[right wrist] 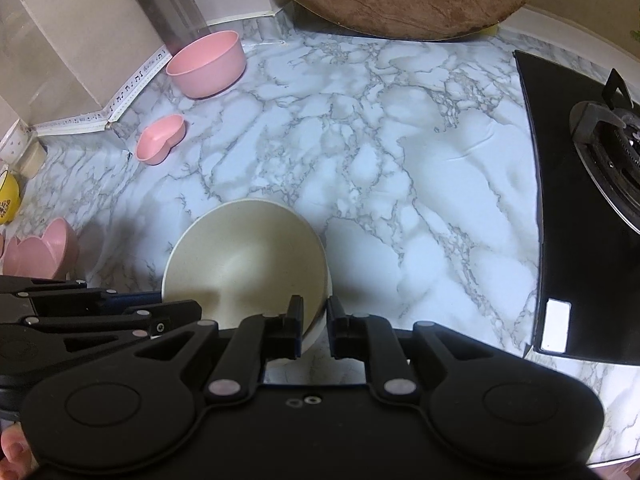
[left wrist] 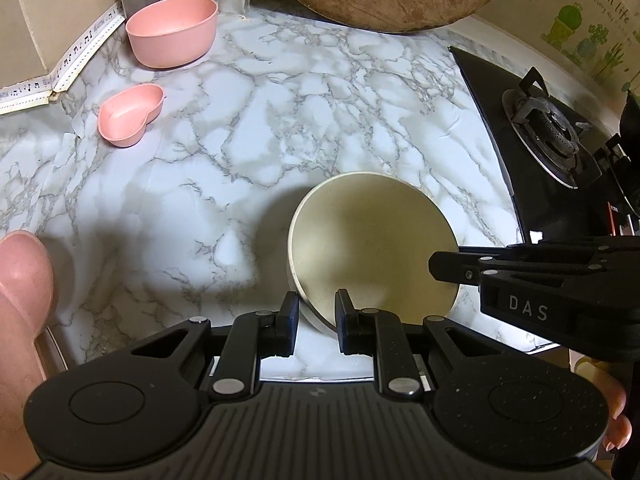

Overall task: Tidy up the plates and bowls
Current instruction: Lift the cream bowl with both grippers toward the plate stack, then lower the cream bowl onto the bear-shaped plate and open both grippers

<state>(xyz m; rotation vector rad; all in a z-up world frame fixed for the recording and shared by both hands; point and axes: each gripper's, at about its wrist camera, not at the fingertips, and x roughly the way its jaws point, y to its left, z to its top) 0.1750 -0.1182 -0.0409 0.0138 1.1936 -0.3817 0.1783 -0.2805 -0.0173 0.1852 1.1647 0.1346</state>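
Marble counter (left wrist: 320, 120): both grippers' jaws straddle cream bowl (left wrist: 372, 248) rim; stove (left wrist: 560, 152) rt.

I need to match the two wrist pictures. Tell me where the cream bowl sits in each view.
Left wrist view: cream bowl lower centre, just right of middle, rim between the left claw fingers.
Right wrist view: cream bowl lower centre-left, rim between the right claw fingers.
Shared landmark: round pink bowl, upper left in both.

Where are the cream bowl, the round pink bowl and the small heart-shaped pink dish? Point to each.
cream bowl (left wrist: 372, 240), left wrist view, inner wall.
round pink bowl (right wrist: 208, 62), right wrist view, outer wall.
heart-shaped pink dish (right wrist: 160, 140), right wrist view, inner floor.
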